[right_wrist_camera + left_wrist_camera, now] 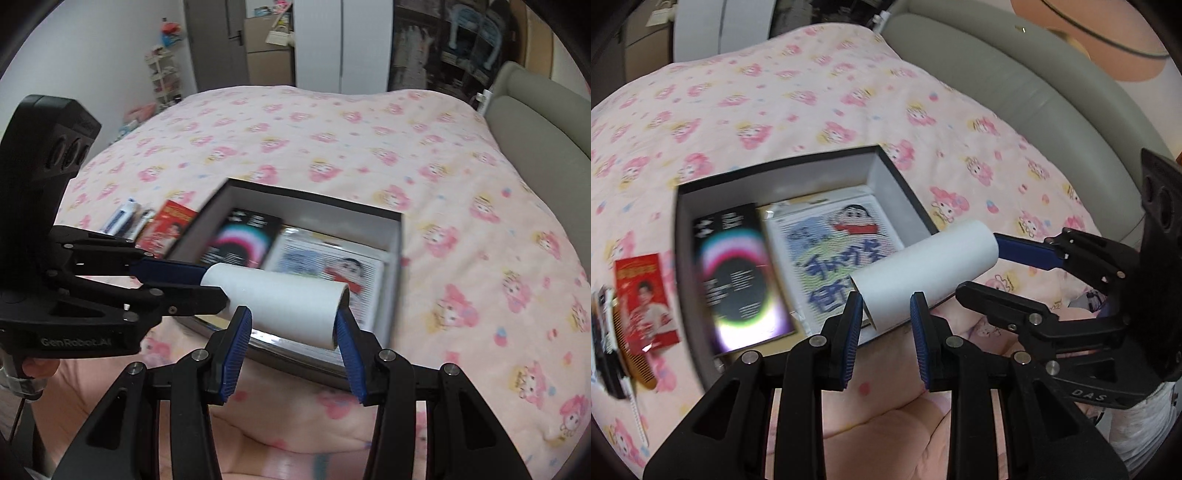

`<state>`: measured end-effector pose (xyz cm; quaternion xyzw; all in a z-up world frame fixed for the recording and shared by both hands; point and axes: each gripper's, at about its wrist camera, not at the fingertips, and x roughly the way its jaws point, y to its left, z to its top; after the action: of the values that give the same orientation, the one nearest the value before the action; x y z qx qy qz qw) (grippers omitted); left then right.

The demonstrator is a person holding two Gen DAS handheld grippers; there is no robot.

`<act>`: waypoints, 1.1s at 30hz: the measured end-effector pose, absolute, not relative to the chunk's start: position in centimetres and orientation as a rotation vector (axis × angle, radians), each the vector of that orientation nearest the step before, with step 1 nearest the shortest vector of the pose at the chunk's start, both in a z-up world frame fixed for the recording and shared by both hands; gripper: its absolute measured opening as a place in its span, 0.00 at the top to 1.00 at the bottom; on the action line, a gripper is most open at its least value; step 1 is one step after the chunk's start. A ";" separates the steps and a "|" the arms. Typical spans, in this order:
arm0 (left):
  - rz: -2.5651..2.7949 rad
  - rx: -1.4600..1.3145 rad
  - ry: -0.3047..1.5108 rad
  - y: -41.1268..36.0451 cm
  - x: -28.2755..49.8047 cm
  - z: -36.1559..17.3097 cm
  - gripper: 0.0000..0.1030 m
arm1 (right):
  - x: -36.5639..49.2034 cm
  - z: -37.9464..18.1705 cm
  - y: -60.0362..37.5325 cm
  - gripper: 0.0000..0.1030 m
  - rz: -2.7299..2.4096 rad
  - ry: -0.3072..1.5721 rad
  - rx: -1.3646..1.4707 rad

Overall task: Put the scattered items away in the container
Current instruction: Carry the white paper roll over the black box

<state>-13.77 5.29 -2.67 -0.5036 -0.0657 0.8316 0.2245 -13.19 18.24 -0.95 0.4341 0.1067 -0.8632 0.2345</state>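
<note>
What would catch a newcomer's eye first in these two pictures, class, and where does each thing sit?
The white roll stands out first, held in the air between both grippers over the near edge of the open box: the left gripper clamps one end, the right gripper the other. Next comes the pink cartoon-print bedspread filling the scene, then the red packet lying on it beside the box.

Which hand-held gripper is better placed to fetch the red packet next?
Probably the left hand-held gripper: the red packet lies beside the box on its side, though it now grips the white roll.
</note>
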 end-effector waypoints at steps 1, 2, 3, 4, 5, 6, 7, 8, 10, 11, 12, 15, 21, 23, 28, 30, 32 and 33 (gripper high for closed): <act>2.286 -1.393 -0.175 6.0 -14.1 -3.0 0.76 | -13.4 -1.2 18.8 0.58 -2.378 0.294 1.198; 2.275 -1.399 -0.171 6.7 -14.4 -3.3 0.76 | -13.7 -1.4 19.3 0.58 -2.387 0.288 1.205; 2.269 -1.404 -0.171 7.1 -14.8 -3.7 0.76 | -13.9 -1.7 19.8 0.58 -2.395 0.283 1.211; 2.264 -1.406 -0.167 7.4 -15.1 -4.0 0.76 | -14.2 -2.0 20.2 0.58 -2.399 0.271 1.217; 2.258 -1.407 -0.164 7.8 -15.5 -4.3 0.76 | -14.6 -2.3 20.5 0.58 -2.404 0.260 1.222; 2.255 -1.408 -0.169 7.9 -15.8 -4.6 0.75 | -14.9 -2.6 20.9 0.58 -2.409 0.248 1.227; 2.251 -1.409 -0.174 8.1 -16.0 -4.9 0.76 | -15.2 -2.9 21.2 0.58 -2.413 0.237 1.233; 2.247 -1.413 -0.183 8.1 -16.4 -5.3 0.76 | -15.5 -3.2 21.6 0.58 -2.418 0.225 1.238; 2.239 -1.420 -0.200 8.1 -17.0 -6.0 0.76 | -16.0 -4.0 21.7 0.58 -2.417 0.219 1.248; 2.237 -1.427 -0.198 8.2 -17.2 -6.4 0.76 | -16.2 -4.5 21.7 0.58 -2.416 0.216 1.253; 2.235 -1.435 -0.196 8.2 -17.5 -6.7 0.76 | -16.5 -4.9 21.8 0.58 -2.416 0.213 1.258; 2.222 -1.465 -0.171 8.4 -18.3 -7.9 0.76 | -17.4 -6.3 22.0 0.58 -2.408 0.172 1.283; 2.209 -1.501 -0.153 8.4 -19.9 -9.6 0.75 | -18.9 -6.9 21.2 0.58 -2.400 0.213 1.274; 2.214 -1.518 -0.139 8.4 -20.6 -9.9 0.75 | -19.5 -7.1 21.0 0.58 -2.394 0.223 1.279; 2.232 -1.542 -0.124 7.7 -22.3 -10.3 0.74 | -21.1 -8.0 19.7 0.58 -2.368 0.253 1.308; 2.230 -1.540 -0.156 7.1 -22.8 -10.6 0.74 | -21.9 -8.2 19.5 0.58 -2.349 0.253 1.314; 2.218 -1.528 -0.207 6.3 -23.0 -10.9 0.74 | -22.6 -8.3 19.5 0.58 -2.332 0.229 1.320; 2.210 -1.531 -0.226 6.0 -23.0 -11.3 0.74 | -23.0 -8.4 19.6 0.58 -2.324 0.206 1.323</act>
<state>-23.05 6.00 -11.28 -0.5536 -0.0816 0.7991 0.2200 -22.99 19.58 -8.40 0.4804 0.0746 -0.8437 0.2277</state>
